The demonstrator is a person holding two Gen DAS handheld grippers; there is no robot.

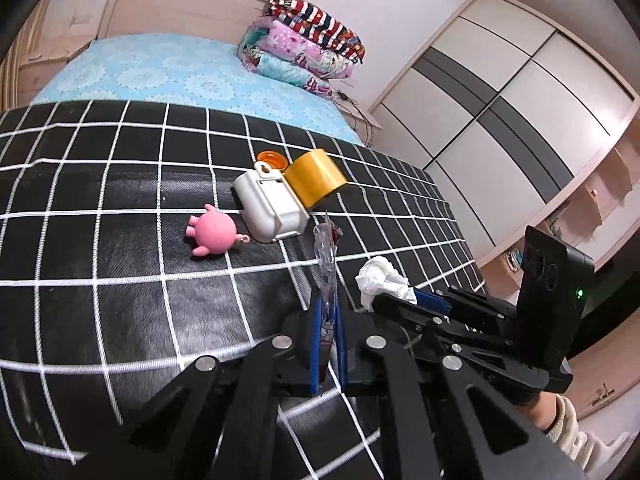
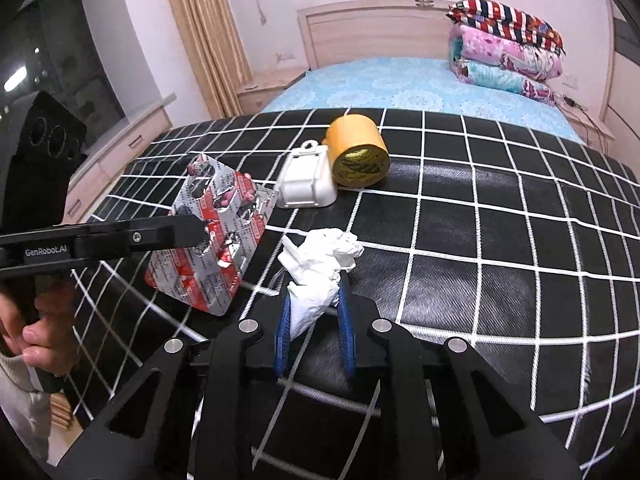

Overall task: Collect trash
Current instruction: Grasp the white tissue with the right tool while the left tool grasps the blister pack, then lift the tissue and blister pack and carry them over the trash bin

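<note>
My left gripper (image 1: 327,300) is shut on a used silver-and-red blister pack (image 1: 326,248), seen edge-on between its blue pads. In the right wrist view the same blister pack (image 2: 212,236) hangs tilted above the cloth, pinched by the left gripper (image 2: 202,230) coming in from the left. My right gripper (image 2: 314,300) is shut on a crumpled white tissue (image 2: 320,264), which bulges out past the pads. From the left wrist view the tissue (image 1: 380,276) shows at the tip of the right gripper (image 1: 386,300), just right of the blister pack.
On the black cloth with a white grid (image 1: 120,200) lie a pink pig toy (image 1: 214,234), a white case (image 1: 272,208), a yellow tape roll (image 1: 314,178) and an orange cap (image 1: 272,159). Behind are a blue bed (image 2: 400,84), folded blankets (image 2: 504,52) and a wardrobe (image 1: 500,92).
</note>
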